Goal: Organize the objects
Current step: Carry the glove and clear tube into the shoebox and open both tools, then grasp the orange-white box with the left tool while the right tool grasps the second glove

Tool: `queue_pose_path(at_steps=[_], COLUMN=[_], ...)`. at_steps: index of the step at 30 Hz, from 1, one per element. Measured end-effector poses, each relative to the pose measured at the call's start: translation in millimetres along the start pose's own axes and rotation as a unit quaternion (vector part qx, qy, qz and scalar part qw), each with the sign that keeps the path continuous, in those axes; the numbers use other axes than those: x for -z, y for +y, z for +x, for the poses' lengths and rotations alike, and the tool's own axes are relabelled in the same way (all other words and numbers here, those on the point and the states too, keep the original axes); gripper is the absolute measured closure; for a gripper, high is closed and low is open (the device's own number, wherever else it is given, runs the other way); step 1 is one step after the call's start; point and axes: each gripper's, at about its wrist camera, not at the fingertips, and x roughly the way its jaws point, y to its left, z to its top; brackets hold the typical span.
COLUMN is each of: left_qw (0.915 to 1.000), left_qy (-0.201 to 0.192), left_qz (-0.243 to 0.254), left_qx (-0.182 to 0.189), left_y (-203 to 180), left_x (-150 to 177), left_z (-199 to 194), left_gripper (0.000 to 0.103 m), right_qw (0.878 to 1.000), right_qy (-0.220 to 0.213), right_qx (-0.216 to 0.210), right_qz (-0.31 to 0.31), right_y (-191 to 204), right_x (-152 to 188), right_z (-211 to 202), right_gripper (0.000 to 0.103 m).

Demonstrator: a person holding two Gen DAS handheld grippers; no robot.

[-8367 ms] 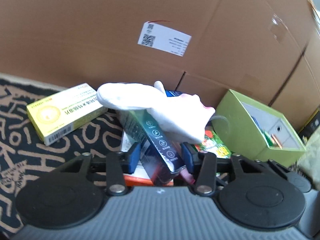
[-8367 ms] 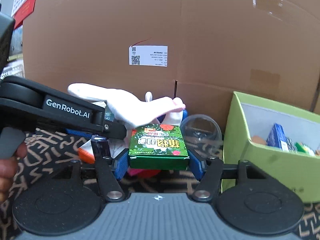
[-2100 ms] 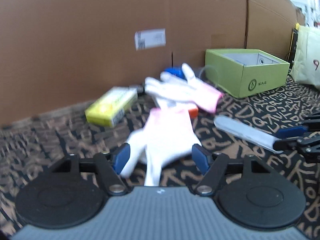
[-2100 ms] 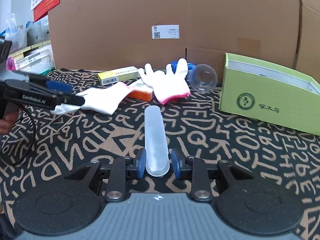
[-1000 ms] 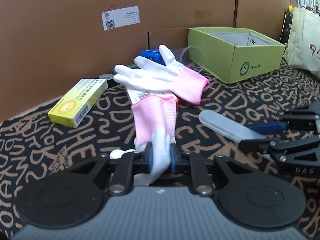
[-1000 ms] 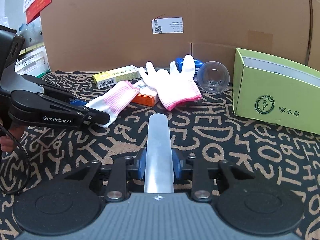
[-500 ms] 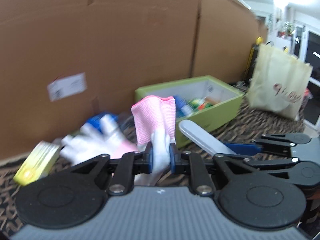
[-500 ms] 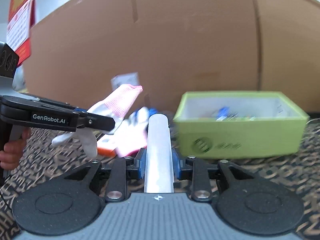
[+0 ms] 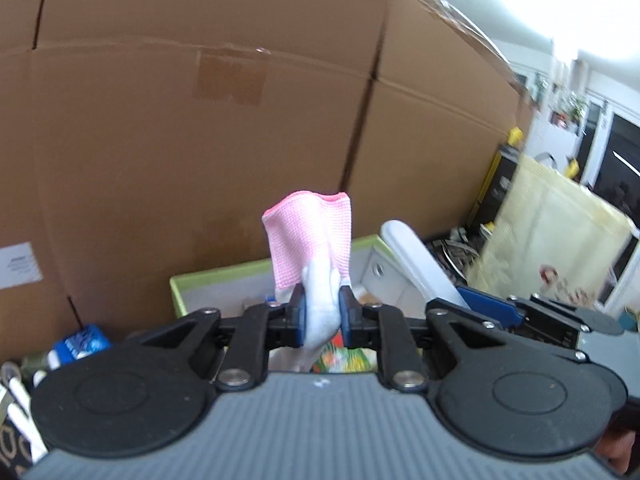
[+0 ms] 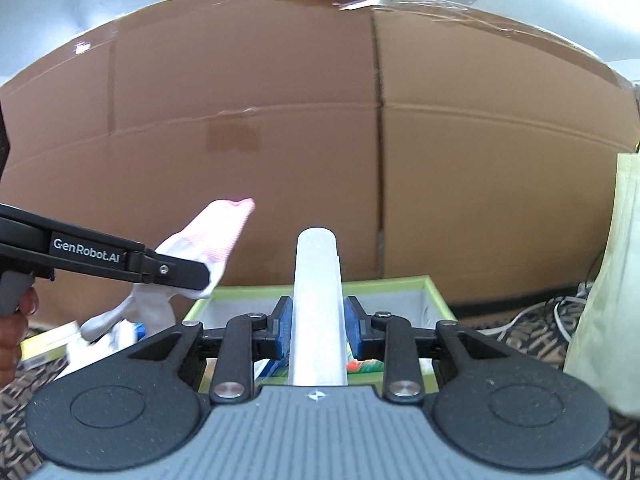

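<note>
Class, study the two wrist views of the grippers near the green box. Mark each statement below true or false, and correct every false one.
1. The left gripper is shut on a white glove with a pink cuff. True.
2. The right gripper is open and holds nothing. False: it is shut on a pale translucent case.
3. The green box already has items inside. True: colourful packets show within it.
4. The pink cuff hangs down below the left gripper. False: the cuff stands up above the jaws.
5. A large cardboard box stands behind the green box. True.
</note>
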Motion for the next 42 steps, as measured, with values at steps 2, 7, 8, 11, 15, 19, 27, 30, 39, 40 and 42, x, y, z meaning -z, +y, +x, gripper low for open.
queue_pose_path(at_steps=[2,7,8,11,15,19,27,30,39,40,42], left_qw=[0.9998,0.9993,0.999,0.9979,0.9978,0.9984,0.9967,0.9967,0.9933,0.9925,0.9905], left_qy=[-0.007,0.016,0.024,0.049,0.058,-0.001,-0.028,-0.028,-0.019,-0.017,-0.016], left_qz=[0.006,-0.01,-0.016,-0.02,-0.003,-0.006,-0.04,-0.039,-0.067,-0.069,-0.075], left_qx=[-0.017,-0.033,-0.034,-0.037,-0.031,-0.057,-0.065,-0.066,-0.092,-0.099,-0.114], left_y=[1.1,14.4,17.6,23.9,24.6,25.3,28.6,29.3,51.9,55.8,65.9], left_x=[-7.3,-2.9,1.6,17.4,33.9,38.8,37.5,48.0,99.9,107.2,123.3], left_z=[15.1,50.4,57.9,78.5,90.3,72.8,27.3,4.7,-77.6,-86.5,-105.5], left_gripper=[0.087,0.087,0.087,0.087,0.051,0.012,0.0,0.0,0.0,0.0,0.0], right_qw=[1.0,1.0,1.0,1.0,0.997,0.998,0.999,0.999,0.998,0.997,0.996], right_qy=[-0.01,-0.016,-0.012,0.013,0.079,0.059,0.016,0.006,0.002,0.008,0.021], right_qx=[0.009,0.012,0.011,0.005,0.002,0.033,0.017,-0.002,-0.056,-0.063,-0.078], right_qz=[-0.001,0.02,0.023,0.024,0.001,-0.014,0.038,0.043,0.031,0.031,0.028], right_y=[-7.4,-20.6,-21.5,-14.6,-12.5,-15.5,-16.8,-3.1,49.4,55.4,68.1], right_x=[-7.7,-11.8,-8.8,6.3,31.6,38.9,14.4,11.6,24.5,28.3,36.9], right_z=[14.8,53.5,60.8,77.4,101.6,93.0,48.9,26.1,-29.2,-31.3,-35.9], right_gripper=[0.072,0.072,0.072,0.072,0.066,0.041,0.022,0.021,0.011,0.011,0.011])
